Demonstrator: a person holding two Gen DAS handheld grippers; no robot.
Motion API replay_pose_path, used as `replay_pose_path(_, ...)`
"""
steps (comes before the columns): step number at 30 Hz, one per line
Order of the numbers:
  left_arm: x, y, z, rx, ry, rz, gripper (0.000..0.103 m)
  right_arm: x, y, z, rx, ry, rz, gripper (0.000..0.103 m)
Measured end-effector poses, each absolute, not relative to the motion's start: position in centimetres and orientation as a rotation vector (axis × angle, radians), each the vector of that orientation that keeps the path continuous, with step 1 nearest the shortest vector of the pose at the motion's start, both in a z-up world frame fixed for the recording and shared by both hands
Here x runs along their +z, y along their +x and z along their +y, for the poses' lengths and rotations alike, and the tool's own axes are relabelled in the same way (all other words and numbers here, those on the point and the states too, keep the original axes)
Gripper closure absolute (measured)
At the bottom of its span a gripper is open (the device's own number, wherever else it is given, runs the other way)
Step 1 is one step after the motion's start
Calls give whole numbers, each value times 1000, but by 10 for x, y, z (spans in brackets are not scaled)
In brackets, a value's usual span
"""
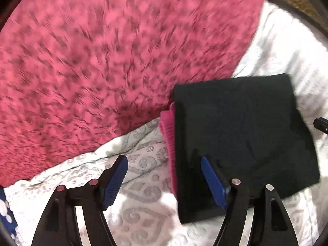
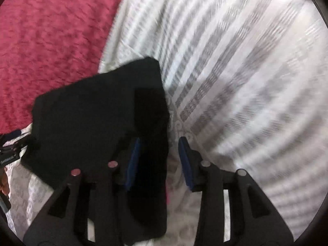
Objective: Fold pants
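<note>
The pants [image 1: 244,143] lie folded into a compact black rectangle on a white bedsheet [image 1: 143,184] printed with grey swirls. In the left wrist view they fill the lower right of the frame, their long axis running from the bottom centre up toward the right, the far short edge near the upper right. A strip of pink cloth [image 1: 169,141] peeks out along their left edge — whether it belongs to the pants or lies under them cannot be told.

A large pink blanket [image 1: 102,61] with dark flecks covers the upper left of that frame, its edge touching the far left corner of the pants.

The left gripper [image 1: 164,181] is wide open and grips nothing. Its left blue pad sits over the bare sheet; its right pad overlaps the near left part of the pants, though whether it touches them is unclear.

In the right wrist view the pants [image 2: 98,119] sit at centre left, long axis running from the bottom up toward the upper centre. The right gripper [image 2: 158,164] is also spread open — its left finger lies over the black cloth, its right finger over the striped part of the sheet [image 2: 246,82], with the right edge of the pants between them. Nothing is clamped. The blanket [image 2: 51,30] fills the upper left there.
</note>
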State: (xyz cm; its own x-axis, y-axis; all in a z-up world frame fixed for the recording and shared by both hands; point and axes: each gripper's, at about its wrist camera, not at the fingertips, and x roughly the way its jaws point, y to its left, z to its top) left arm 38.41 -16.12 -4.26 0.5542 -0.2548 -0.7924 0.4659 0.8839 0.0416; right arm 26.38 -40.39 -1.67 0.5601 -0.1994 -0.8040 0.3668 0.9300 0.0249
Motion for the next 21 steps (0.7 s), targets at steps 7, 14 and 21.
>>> replay_pose_path(7, 11, 301, -159, -499, 267, 759, 26, 40, 200, -340, -314, 134, 837, 48)
replay_pose_path(14, 54, 215, -163, -520, 316, 659, 20, 78, 134, -282, -336, 107, 773, 41)
replay_pose_path(21, 71, 166, -136, -531, 231, 658, 20, 97, 86, -242, -347, 87, 736, 37)
